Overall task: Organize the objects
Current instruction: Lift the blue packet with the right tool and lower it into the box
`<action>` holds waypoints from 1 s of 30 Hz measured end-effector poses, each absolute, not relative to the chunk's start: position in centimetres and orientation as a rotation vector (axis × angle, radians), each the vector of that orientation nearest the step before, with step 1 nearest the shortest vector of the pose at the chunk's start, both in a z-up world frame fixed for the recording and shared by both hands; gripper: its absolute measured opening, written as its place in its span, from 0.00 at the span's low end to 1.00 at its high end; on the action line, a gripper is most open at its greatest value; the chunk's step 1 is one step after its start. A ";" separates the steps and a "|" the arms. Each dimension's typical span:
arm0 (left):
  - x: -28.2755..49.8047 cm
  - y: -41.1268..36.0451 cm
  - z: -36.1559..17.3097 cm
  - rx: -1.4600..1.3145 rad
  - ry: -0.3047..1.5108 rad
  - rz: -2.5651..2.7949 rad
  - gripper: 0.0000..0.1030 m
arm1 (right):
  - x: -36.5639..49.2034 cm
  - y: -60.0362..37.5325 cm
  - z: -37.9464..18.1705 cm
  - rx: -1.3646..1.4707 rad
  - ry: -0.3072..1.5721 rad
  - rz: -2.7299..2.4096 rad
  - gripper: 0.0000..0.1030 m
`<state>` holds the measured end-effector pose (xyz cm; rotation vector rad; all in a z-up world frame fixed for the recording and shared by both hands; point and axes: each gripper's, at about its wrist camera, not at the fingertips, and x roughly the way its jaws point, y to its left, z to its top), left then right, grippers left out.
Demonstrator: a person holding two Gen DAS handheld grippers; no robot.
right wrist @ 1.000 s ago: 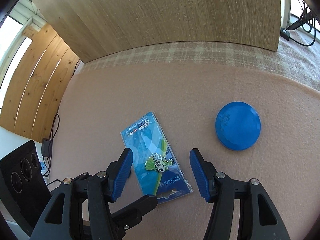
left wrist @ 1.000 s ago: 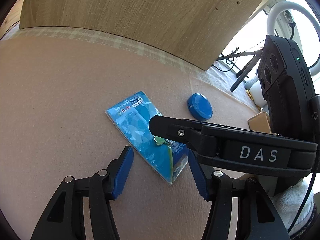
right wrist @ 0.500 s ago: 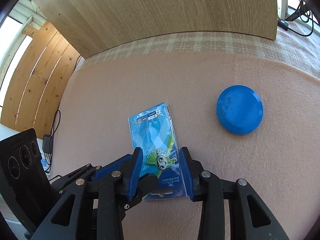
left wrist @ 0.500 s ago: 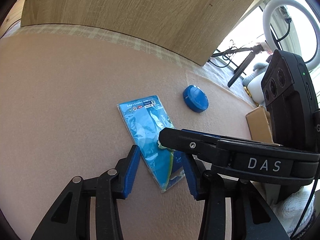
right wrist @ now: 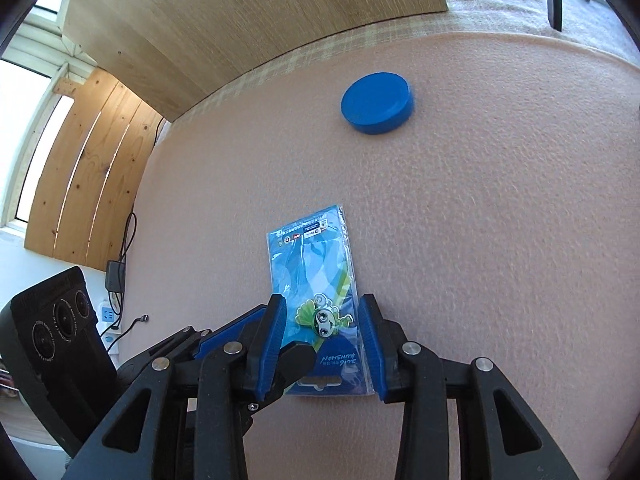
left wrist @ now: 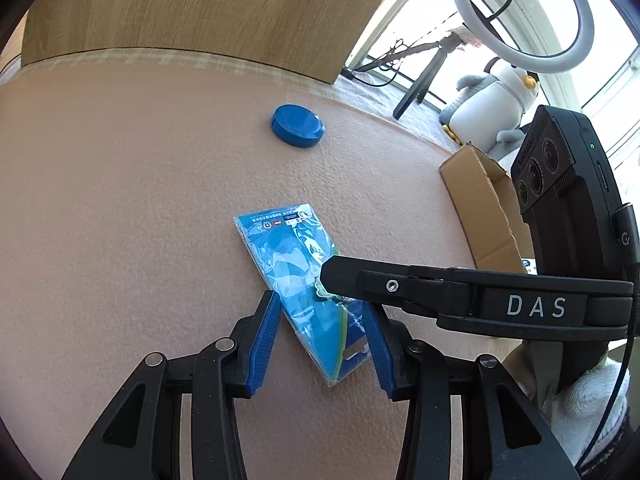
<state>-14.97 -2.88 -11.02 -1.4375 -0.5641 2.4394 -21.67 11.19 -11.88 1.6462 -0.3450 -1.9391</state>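
Observation:
A blue plastic packet point(left wrist: 296, 280) with a green cartoon pin lies flat on the pink blanket; it also shows in the right wrist view point(right wrist: 320, 296). My left gripper point(left wrist: 320, 340) straddles its near end, with the blue pads at both long edges. My right gripper point(right wrist: 322, 340) straddles the same end, its pads at the packet's two sides. Its finger point(left wrist: 400, 284) crosses over the packet in the left wrist view. Both sets of jaws have closed in to the packet's width. A round blue lid point(left wrist: 298, 125) lies beyond the packet, also in the right wrist view point(right wrist: 376, 103).
A wooden board point(left wrist: 180, 12) stands along the back of the blanket. An open cardboard box point(left wrist: 484, 204) sits at the right edge, with a plush penguin point(left wrist: 496, 108) and a ring light point(left wrist: 520, 12) behind it. A wooden slat panel point(right wrist: 84, 168) stands on the left.
Both grippers have narrowed from wide open to the packet's width and moved in over its near end. The blue lid sits farther away in both views.

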 end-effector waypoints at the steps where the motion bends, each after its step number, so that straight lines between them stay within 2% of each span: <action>1: -14.7 -2.3 -10.7 -1.431 -0.555 2.438 0.45 | -21.3 11.9 -11.7 1.644 -0.362 -1.940 0.33; 13: -13.8 4.8 -7.0 -1.349 -0.461 2.416 0.44 | -18.6 19.3 -8.2 1.576 -0.415 -2.036 0.33; 30: -16.7 17.2 -3.8 -1.248 -0.304 2.342 0.45 | -18.1 31.1 -3.9 1.476 -0.517 -2.210 0.33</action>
